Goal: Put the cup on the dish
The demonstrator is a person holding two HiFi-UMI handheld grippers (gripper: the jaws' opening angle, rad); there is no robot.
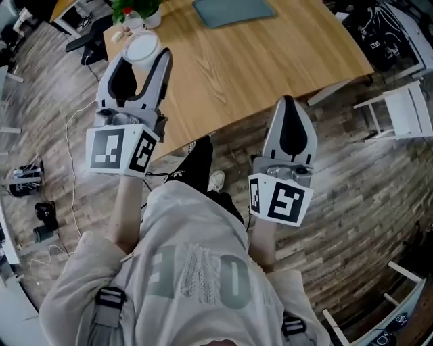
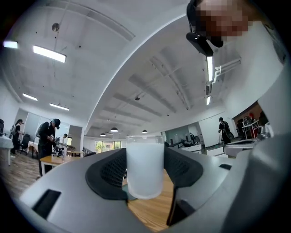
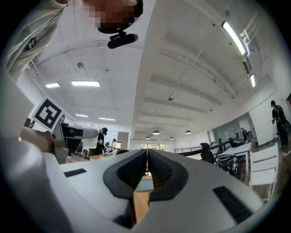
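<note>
Cup [image 2: 145, 166] in left gripper [image 1: 142, 55] | over wooden table [image 1: 257, 67] | plank floor [image 1: 365, 203]

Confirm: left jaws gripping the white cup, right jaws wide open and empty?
Wrong on one point: the right gripper has its jaws together, not wide open, per the right gripper view. The left gripper does grip the white cup; the right is empty.

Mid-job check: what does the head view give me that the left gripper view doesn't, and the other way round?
Head view only: the right gripper, jaws together, at the near edge of the wooden table; a teal flat piece on its far side; a white chair.
Left gripper view only: the frosted side of the cup, against both jaw pads; people in the background.
Both: the left gripper, the cup, the table.
</note>
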